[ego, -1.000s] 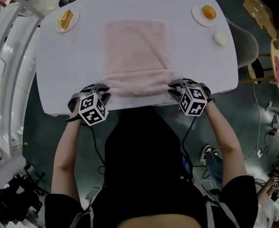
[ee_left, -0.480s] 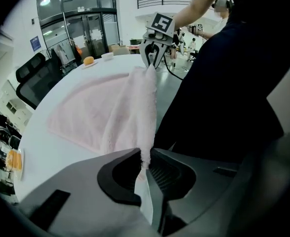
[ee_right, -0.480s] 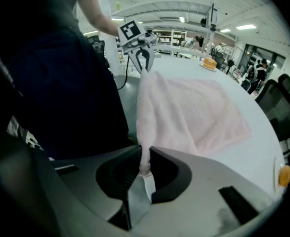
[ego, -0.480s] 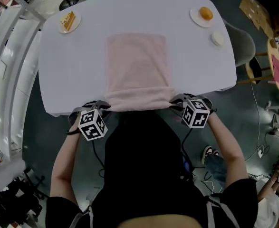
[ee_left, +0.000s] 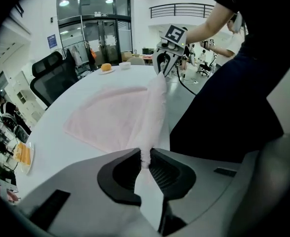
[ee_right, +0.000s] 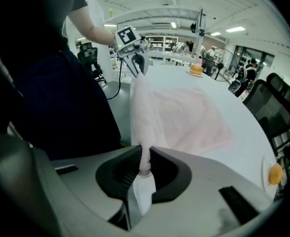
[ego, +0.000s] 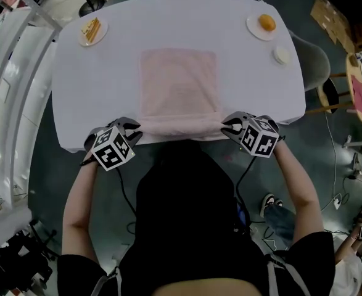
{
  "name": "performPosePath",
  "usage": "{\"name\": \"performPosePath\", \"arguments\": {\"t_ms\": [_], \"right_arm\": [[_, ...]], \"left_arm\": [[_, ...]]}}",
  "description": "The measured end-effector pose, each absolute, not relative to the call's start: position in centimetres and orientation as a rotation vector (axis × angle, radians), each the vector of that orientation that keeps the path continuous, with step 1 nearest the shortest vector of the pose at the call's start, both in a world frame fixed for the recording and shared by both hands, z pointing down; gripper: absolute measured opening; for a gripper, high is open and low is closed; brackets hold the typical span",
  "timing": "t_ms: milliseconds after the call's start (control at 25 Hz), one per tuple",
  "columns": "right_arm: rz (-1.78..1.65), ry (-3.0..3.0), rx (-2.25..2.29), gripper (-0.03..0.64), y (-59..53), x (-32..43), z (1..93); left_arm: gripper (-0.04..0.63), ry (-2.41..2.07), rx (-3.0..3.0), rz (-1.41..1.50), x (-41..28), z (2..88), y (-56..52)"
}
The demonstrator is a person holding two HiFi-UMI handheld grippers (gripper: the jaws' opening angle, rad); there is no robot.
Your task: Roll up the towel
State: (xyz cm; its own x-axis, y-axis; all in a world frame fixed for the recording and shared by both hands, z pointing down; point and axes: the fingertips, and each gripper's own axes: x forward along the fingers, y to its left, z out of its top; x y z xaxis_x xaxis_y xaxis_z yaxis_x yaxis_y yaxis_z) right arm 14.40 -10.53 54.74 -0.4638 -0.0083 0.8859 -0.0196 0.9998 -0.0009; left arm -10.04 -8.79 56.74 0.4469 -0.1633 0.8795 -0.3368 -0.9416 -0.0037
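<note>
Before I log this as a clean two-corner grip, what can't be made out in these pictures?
Head view: the left gripper and right gripper pinch points, too small and partly under their marker cubes.
Head view: food on the far plates, too small to name.
Gripper views: the table right below the towel's held corners, covered by each gripper's body.

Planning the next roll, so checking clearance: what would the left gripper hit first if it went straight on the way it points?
The pink towel it pinches: the left gripper faces along the lifted edge, probably then the white table; depth is unclear.
</note>
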Motion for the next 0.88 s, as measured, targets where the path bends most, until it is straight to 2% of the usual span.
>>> {"name": "performPosePath", "arguments": {"t_ms": [440,880], "right_arm": [[-0.08,-2.028,0.057,0.048,-18.4,14.3,54.6],[0.02,-2.02,0.023,0.06,-23.8,13.8,58.8]], "left_arm": [[0.051,-0.616,2.458,1.5,-10.3,56.9,-16.0],[0.051,-0.599,2.329,1.517,-10.9,60.9,-20.5]]}}
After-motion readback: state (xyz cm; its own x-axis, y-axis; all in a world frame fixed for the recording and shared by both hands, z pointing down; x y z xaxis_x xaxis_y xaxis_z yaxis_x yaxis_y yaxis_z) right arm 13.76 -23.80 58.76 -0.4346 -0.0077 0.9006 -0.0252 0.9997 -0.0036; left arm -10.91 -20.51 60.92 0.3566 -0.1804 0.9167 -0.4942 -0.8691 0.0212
